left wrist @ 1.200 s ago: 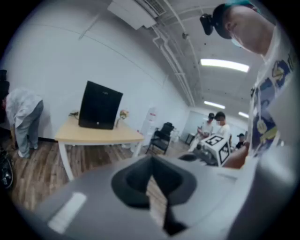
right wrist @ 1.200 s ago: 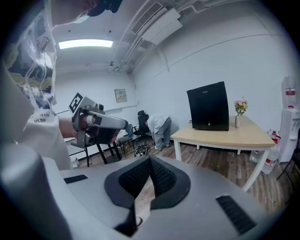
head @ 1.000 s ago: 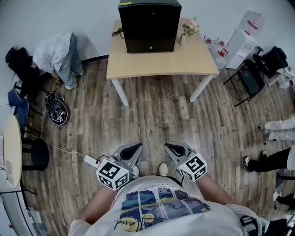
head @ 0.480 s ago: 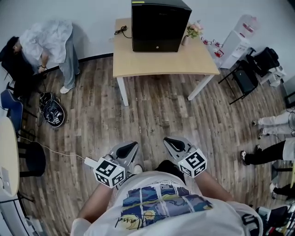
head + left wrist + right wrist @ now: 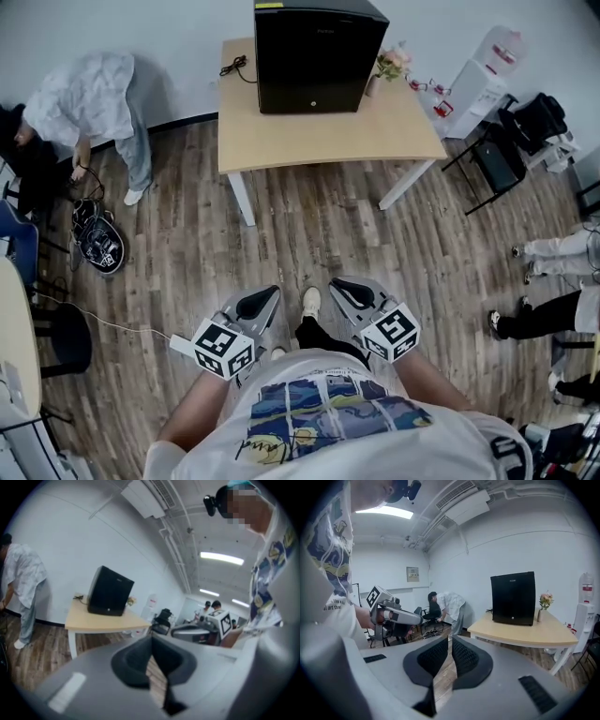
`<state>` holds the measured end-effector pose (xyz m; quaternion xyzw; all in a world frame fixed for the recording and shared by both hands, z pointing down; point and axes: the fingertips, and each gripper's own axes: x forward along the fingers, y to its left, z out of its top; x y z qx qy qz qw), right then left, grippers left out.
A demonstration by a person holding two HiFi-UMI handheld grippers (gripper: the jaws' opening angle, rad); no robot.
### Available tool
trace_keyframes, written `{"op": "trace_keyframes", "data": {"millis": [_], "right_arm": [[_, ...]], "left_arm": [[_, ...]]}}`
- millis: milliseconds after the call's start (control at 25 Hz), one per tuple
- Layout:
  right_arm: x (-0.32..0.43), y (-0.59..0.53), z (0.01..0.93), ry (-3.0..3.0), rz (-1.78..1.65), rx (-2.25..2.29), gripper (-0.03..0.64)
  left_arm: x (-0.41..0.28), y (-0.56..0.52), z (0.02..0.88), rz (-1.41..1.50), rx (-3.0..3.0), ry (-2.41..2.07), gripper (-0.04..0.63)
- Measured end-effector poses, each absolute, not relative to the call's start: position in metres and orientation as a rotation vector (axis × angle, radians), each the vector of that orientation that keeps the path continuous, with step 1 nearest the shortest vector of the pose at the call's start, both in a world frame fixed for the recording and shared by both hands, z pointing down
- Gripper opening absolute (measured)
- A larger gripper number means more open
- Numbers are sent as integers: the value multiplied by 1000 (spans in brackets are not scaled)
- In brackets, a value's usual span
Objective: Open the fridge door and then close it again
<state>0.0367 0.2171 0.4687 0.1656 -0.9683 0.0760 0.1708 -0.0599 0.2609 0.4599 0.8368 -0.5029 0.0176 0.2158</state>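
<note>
The black fridge (image 5: 317, 56) stands with its door closed on the light wooden table (image 5: 328, 136) against the far wall. It also shows in the left gripper view, fridge (image 5: 109, 591), and in the right gripper view, fridge (image 5: 513, 597). Both grippers are held close to my body, a long stretch of wooden floor away from the table. My left gripper (image 5: 265, 298) is shut and holds nothing, its pads meeting at the tip (image 5: 151, 639). My right gripper (image 5: 342, 286) is shut too, with nothing between its pads (image 5: 450, 639). My shoe (image 5: 311, 302) shows between them.
A person (image 5: 89, 98) bends over at the far left beside a bag (image 5: 98, 246) on the floor. A flower vase (image 5: 386, 66) stands on the table next to the fridge. A water dispenser (image 5: 483, 80), chairs (image 5: 511, 141) and people's legs (image 5: 553, 314) line the right side. A white power strip (image 5: 178, 342) lies left of my left gripper.
I have stepped toward the table: the fridge and table sit a little nearer, and one foot now shows between the grippers. Both grippers stay shut. The person at the left has shifted.
</note>
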Motion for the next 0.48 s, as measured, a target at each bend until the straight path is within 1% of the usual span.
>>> {"op": "trace_keyframes", "data": {"millis": [240,480], "right_arm": [[26,117,461,-2788,201,411,17],[24,45,463,-2799,173,323,18]], "left_arm": [[-64,162,442,91,2325,-1455,9],[-72,78,437,86,2300,-1526,11]]}}
